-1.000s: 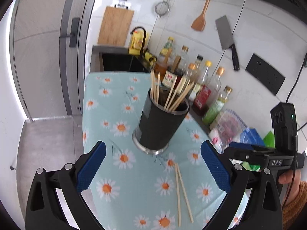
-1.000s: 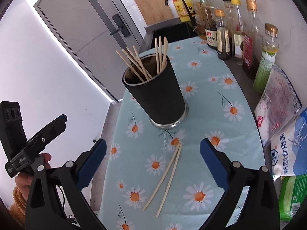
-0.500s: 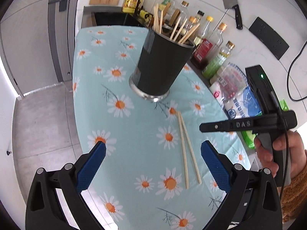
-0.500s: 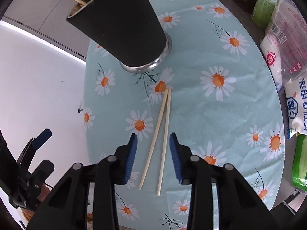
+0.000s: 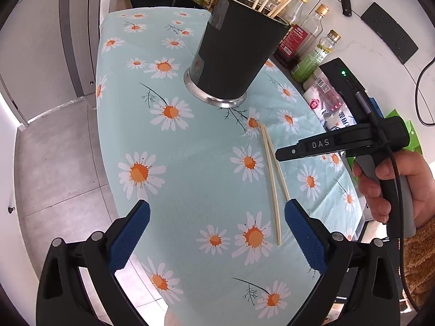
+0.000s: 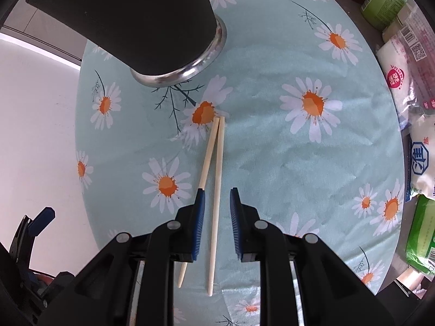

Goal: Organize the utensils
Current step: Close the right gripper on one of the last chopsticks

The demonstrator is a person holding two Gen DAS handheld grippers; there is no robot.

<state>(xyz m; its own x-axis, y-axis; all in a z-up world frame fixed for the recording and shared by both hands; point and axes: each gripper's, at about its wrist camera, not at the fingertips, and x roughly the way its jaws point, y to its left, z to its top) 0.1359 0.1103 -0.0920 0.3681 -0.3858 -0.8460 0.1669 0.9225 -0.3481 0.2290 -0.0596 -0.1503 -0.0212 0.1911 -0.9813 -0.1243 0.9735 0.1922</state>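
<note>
The right gripper is being lowered over two chopsticks lying on the daisy tablecloth; its jaws have just been closing, one stick between them, unpinched, the other under the left pad. The left gripper is being kept wide, empty. Beyond, the black holder is waiting. Next, both sticks probably need gathering.

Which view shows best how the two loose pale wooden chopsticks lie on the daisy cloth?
Right wrist view: the two pale wooden chopsticks lie close below the camera, one between the right tool's narrowed jaws. Left wrist view shows both smaller, whole, off to one side.
</note>
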